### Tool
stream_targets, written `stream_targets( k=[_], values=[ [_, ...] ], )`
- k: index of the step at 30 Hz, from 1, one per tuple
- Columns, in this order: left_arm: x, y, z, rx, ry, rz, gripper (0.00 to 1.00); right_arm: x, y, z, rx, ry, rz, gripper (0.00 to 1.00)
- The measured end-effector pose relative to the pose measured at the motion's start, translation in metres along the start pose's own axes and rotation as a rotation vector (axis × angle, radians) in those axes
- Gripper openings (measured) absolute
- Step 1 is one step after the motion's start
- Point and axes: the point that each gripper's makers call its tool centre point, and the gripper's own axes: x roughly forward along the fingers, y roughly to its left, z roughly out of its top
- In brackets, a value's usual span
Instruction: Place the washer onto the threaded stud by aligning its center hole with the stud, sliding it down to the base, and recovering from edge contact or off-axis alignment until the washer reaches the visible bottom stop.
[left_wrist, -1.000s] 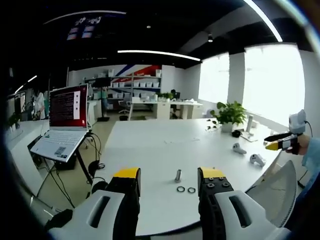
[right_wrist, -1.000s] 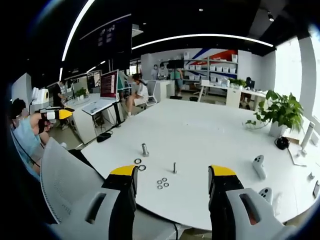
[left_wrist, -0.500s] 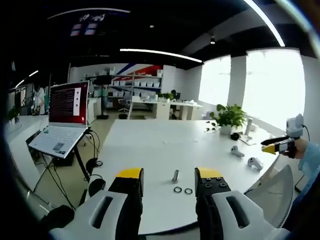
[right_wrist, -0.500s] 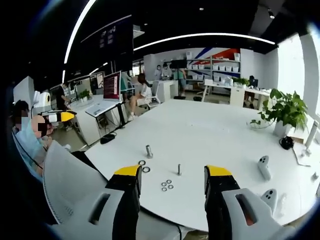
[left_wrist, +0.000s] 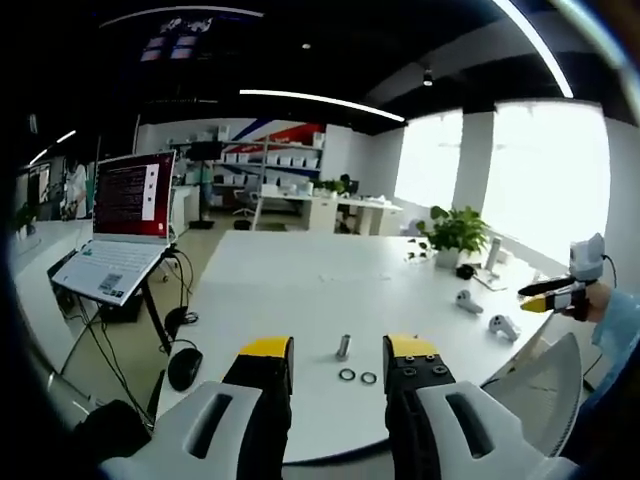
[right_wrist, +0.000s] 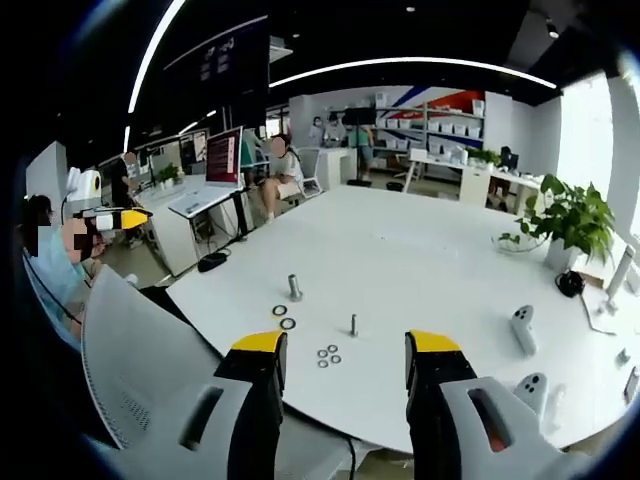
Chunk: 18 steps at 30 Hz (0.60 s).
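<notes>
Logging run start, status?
Both grippers open, empty. Washers loose on table beside thin stud; none threaded yet. Path clear.

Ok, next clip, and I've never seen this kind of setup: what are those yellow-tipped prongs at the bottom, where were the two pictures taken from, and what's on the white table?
No robot here: a person holds a hand-held two-jaw gripper in each hand, and each carries a fisheye camera looking out along its jaws. The prongs are those jaws.

The left gripper view looks past the left gripper, open and empty. On the white table ahead stand a thick stud and two washers beside it. The right gripper shows far right, held up off the table.

The right gripper view looks past the right gripper, also open and empty. It sees the same stud and washer pair, plus a thinner stud with three small washers nearby, game-style controllers and a potted plant.

Nothing is held yet.
</notes>
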Motion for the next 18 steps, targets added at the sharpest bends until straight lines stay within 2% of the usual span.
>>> stream_targets(
  k=[3,5,6,9,14,18],
  values=[
    [0.001,-0.002,-0.004,0.009,0.014,-0.001,0.34,0.001,-0.001,-0.001,-0.003,0.006,-0.002,0.49],
    [0.001,-0.001,-0.004,0.013,0.019,0.004,0.35,0.001,0.005,0.004,-0.066,-0.027,0.016,0.45],
    [0.002,-0.002,-0.003,0.014,0.015,-0.003,0.35,0.0,0.006,0.003,-0.065,-0.024,0.019,0.42],
    [0.002,-0.006,0.003,-0.004,-0.017,-0.02,0.36,0.001,0.009,0.001,-0.056,-0.017,0.03,0.41],
    [0.004,-0.012,0.0,0.003,-0.002,-0.037,0.35,0.003,0.003,-0.007,-0.051,0.015,0.03,0.44],
    [0.004,-0.016,-0.004,-0.007,0.008,-0.053,0.34,0.009,-0.008,-0.012,-0.081,0.044,0.03,0.48]
  ],
)
